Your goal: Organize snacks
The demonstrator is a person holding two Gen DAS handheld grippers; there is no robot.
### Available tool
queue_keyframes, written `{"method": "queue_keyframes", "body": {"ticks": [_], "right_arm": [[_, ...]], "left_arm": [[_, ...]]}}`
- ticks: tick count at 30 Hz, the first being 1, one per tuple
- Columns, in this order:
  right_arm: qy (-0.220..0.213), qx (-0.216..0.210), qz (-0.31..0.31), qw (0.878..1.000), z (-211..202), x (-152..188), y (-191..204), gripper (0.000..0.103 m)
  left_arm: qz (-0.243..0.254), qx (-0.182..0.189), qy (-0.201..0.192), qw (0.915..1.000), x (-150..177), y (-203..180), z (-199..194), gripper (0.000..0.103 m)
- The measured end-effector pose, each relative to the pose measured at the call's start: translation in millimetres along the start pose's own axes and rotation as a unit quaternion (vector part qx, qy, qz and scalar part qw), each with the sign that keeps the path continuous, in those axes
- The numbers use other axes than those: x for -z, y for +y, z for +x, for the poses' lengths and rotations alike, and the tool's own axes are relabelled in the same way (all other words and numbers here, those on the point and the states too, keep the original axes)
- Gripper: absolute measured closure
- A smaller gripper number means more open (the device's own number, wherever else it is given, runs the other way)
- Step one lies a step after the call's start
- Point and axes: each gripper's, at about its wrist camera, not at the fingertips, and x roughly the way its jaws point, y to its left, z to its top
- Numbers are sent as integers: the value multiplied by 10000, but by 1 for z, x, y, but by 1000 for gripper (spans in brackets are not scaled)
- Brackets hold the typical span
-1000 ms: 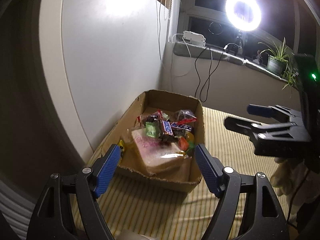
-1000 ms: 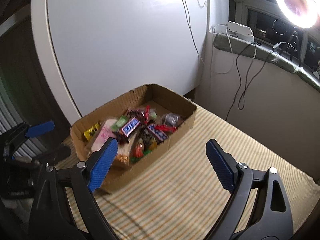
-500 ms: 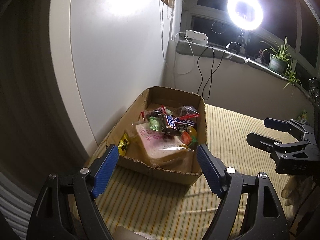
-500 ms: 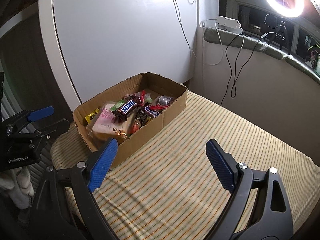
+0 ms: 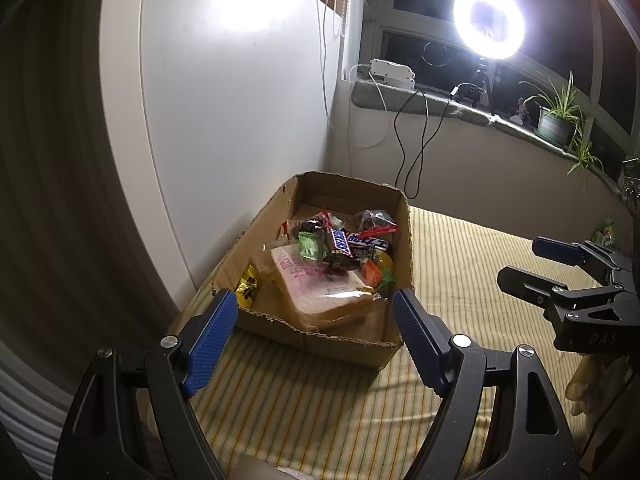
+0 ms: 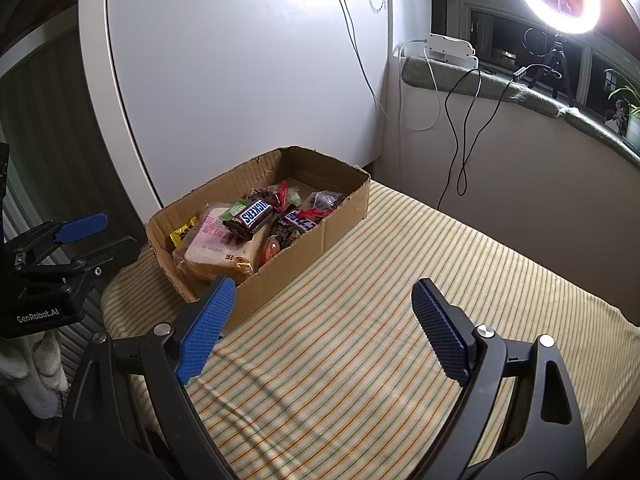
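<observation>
Both grippers, left gripper [image 5: 310, 338] and right gripper [image 6: 320, 330], jaws wide and empty, hang near the snack-filled brown cardboard box [image 5: 320, 336], likely ready to pick.

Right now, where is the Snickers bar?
In both views, the Snickers bar lies inside the cardboard box, on top of the wrapped bread.

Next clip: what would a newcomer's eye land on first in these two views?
The glaring ring light on the window sill, upper right, grabs attention first. Then the open cardboard box on the striped cloth against the white panel, heaped with snacks: a Snickers bar on top of a bagged bread slice. Both grippers, left and right, hang open and empty.
</observation>
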Motion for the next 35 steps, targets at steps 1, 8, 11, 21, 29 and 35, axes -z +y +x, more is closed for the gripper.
{"method": "queue_keyframes", "body": {"ticks": [1, 8, 11, 21, 29, 35], "right_arm": [[2, 3, 2, 10000, 0, 0, 0, 11], [11, 14, -41, 10000, 1, 0, 2, 11], [-5, 30, -36, 10000, 1, 0, 2, 11], [13, 40, 34, 10000, 1, 2, -3, 11], [0, 69, -2, 10000, 1, 4, -2, 11], [28, 80, 26, 10000, 0, 5, -5, 11]], "left_arm": [[3, 0, -6, 10000, 0, 0, 0, 23], [19, -1, 3, 10000, 1, -2, 0, 23], [26, 12, 22, 10000, 2, -3, 0, 23], [32, 21, 64, 10000, 2, -3, 3, 23], [27, 13, 32, 10000, 3, -1, 6, 23], [86, -12, 8, 10000, 7, -3, 5, 23]]}}
